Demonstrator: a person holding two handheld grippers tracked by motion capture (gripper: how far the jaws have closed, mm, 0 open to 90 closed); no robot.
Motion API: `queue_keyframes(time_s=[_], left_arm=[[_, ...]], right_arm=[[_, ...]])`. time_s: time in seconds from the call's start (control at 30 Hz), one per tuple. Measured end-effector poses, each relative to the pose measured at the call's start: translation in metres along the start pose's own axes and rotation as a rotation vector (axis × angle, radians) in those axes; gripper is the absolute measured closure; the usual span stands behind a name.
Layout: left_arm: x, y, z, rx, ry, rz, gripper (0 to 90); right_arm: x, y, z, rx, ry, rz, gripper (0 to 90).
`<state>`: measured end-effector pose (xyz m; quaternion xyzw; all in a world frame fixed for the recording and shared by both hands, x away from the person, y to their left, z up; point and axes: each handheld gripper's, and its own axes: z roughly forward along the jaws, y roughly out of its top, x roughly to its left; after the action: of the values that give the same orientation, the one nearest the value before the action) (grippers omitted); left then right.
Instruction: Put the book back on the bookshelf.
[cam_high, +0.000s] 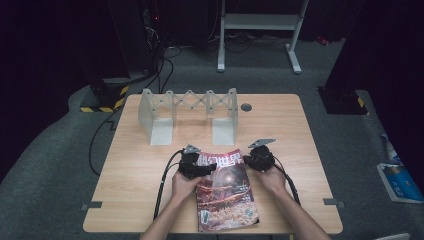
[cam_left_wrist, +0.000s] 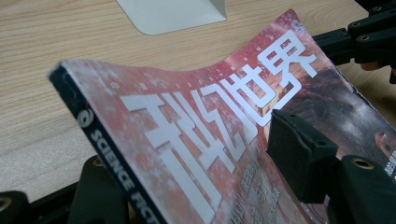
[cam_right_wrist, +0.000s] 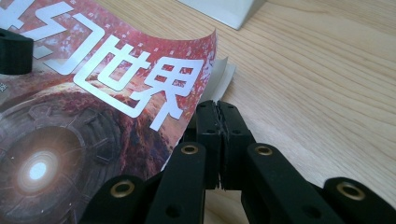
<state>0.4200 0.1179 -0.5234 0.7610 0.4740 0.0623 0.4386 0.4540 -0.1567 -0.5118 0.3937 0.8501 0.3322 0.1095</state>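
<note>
- Black jaws of the right hand-held gripper (cam_right_wrist: 219, 140) stand pressed together at the magazine's (cam_high: 225, 192) top right corner; whether a sheet is pinched between the pads I cannot tell.
- Straddling the spine corner, the left hand-held gripper (cam_high: 196, 167) has one jaw above the cover and one below, parted around the thickness, the upper pad seemingly just clear.
- Lying on the tabletop (cam_high: 130, 170) before the person, the magazine has its far edge raised and bowed between the two tools.
- My reading: a two-handed lift is under way; next the left jaws must close firmly on the spine.
- From the high view, a grey folding rack (cam_high: 187, 112) stands beyond; the left gripper view reveals the spine lettering (cam_left_wrist: 112, 161).
</note>
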Motion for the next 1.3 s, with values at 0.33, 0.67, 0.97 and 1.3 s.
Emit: queue_keyframes(time_s=[0.33, 0.67, 0.97, 1.3], left_arm=[[0.002, 0.004, -0.003, 0.005, -0.05, -0.02, 40.9], [0.003, 0.01, -0.006, 0.033, -0.051, -0.01, 43.3], [0.008, 0.011, -0.008, 0.106, -0.077, -0.059, 52.2], [0.006, 0.013, -0.015, 0.124, -0.065, -0.098, 65.4]], right_arm=[[0.001, 0.001, 0.002, -0.008, 0.026, -0.009, 88.8], [0.008, 0.001, 0.004, -0.014, 0.039, -0.071, 88.8], [0.01, 0.002, 0.005, -0.018, 0.046, -0.068, 88.4], [0.011, 0.001, 0.005, -0.019, 0.053, -0.062, 83.7]])
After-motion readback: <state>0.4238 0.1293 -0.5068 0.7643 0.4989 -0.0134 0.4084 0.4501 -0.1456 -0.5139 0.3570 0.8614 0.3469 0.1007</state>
